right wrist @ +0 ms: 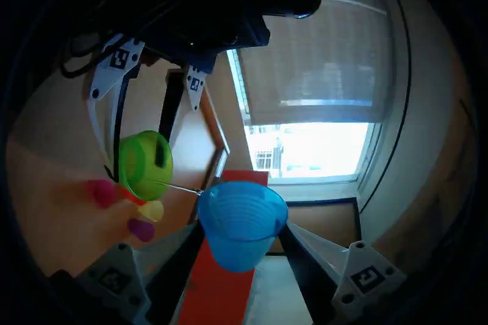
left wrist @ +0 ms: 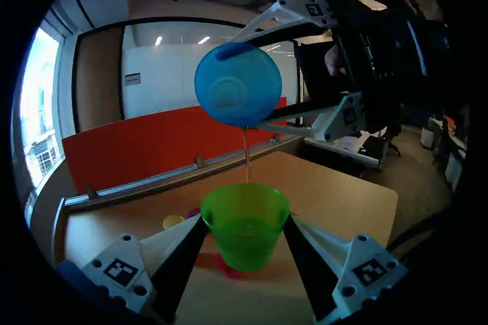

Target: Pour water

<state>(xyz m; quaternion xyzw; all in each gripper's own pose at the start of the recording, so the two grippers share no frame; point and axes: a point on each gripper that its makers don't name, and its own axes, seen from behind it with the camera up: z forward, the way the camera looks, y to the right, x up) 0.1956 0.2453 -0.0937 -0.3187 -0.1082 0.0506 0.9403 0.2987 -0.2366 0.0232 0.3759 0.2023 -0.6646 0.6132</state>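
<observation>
Clamping the green cup [left wrist: 245, 242] from both sides, the left gripper [left wrist: 245, 221] held it upright, one finger pressed on each wall just under the rim. A little water seemed to lie in the bottom of the green cup, though the tinted plastic made the level hard to read. A thin stream of water [left wrist: 246, 154] dropped into the green cup's mouth from straight above. At the head of that stream, above the green cup and clear of it, hung the blue cup [left wrist: 238, 84], tipped steeply with its lip lowest. The right gripper [left wrist: 247, 81] grasped it, a finger bearing on either side of its wall. How much water the blue cup had left could not be told.

Below and behind the green cup lay the wooden table [left wrist: 348, 197]. A small yellow cup [left wrist: 172, 221] and a pink piece [left wrist: 222, 267] sat near the green cup's base. Farther behind the green cup ran an orange partition [left wrist: 134, 142], with a bright window [left wrist: 36, 111] off to its left.

By my reading, the pour itself was in hand and partly done. The next move called for holding the blue cup's lip over the green cup's mouth until the stream gave out. After that, the blue cup wanted righting gently while the green cup was held level, since a drift to either side would put water on the table.
</observation>
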